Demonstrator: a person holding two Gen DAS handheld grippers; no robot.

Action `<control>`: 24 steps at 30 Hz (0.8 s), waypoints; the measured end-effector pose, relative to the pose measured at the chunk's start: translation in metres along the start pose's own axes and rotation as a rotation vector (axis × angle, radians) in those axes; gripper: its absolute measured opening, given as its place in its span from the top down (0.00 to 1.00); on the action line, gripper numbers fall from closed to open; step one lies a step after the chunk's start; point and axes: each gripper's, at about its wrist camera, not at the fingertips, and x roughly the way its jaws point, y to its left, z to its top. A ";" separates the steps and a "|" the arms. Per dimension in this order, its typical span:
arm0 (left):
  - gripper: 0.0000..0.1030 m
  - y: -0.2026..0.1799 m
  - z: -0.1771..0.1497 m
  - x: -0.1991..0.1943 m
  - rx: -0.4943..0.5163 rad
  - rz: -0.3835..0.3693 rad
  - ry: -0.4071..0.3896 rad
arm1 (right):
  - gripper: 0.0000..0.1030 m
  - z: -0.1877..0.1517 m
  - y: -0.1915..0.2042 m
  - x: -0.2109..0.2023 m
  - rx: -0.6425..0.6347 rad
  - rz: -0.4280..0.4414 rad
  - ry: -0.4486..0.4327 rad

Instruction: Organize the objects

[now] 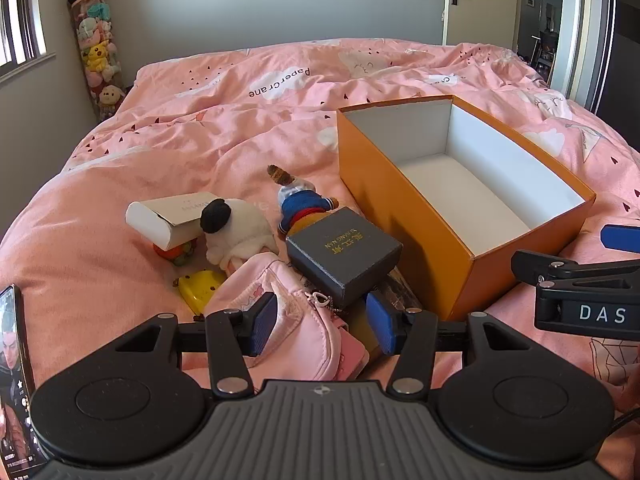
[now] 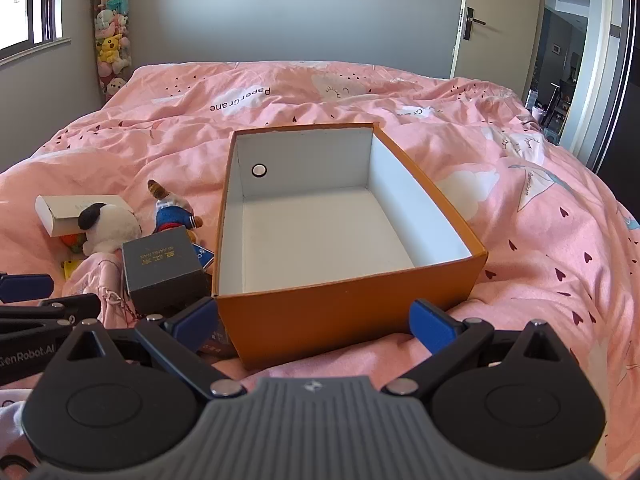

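Fingers first, from my left wrist: my left gripper (image 1: 322,326) stands open astride the pink pouch (image 1: 280,312), not yet pressing it, and the dark gift box (image 1: 344,258) leans on the pouch's far edge. I judge the pouch is my pick; I should close low on its soft body and lift slowly so the gift box slides off instead of tumbling. Further left on the bed (image 1: 168,148) lie a white plush toy (image 1: 240,228), a small doll (image 1: 300,200) and a cream case (image 1: 168,220).

From my right wrist: my right gripper (image 2: 316,324) is spread wide, empty, before the near wall of the orange box (image 2: 348,316), which holds nothing.
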 end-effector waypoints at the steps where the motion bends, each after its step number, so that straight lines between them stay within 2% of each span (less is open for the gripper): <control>1: 0.40 0.000 0.000 0.000 0.002 0.002 -0.001 | 0.01 0.000 0.001 0.001 -0.002 0.001 0.002; 24: 0.40 0.001 0.001 -0.002 0.009 0.007 -0.014 | 0.01 -0.002 0.008 0.002 -0.046 -0.009 0.001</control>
